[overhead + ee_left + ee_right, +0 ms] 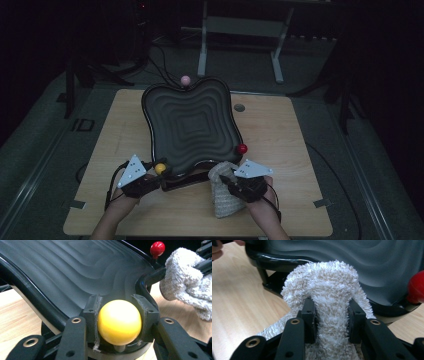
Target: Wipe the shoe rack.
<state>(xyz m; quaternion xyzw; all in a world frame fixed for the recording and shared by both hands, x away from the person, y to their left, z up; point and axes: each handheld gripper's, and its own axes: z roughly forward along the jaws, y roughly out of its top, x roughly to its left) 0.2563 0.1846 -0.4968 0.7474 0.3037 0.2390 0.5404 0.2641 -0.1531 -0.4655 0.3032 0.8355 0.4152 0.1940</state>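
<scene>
On my counter [125,210]: one dark ridged tray [192,127], tilted up on a black stand, its near edge toward me. My left hand-held gripper [119,322] is clamped on the yellow knob [119,321] at the tray's near left corner, pads pressed on both sides of it. My right hand-held gripper [331,320] is closed on a fold of white cloth [329,290], which bunches up above the jaws, just in front of the tray's rim; the rest of it lies on the counter. A red knob [242,148] sits at the tray's right corner, close beside the cloth. A pink knob [185,80] stands at the far edge. A small grey disc [239,107] is set in the counter right of the tray. Beyond, a grey frame [240,30] on a dark floor.
</scene>
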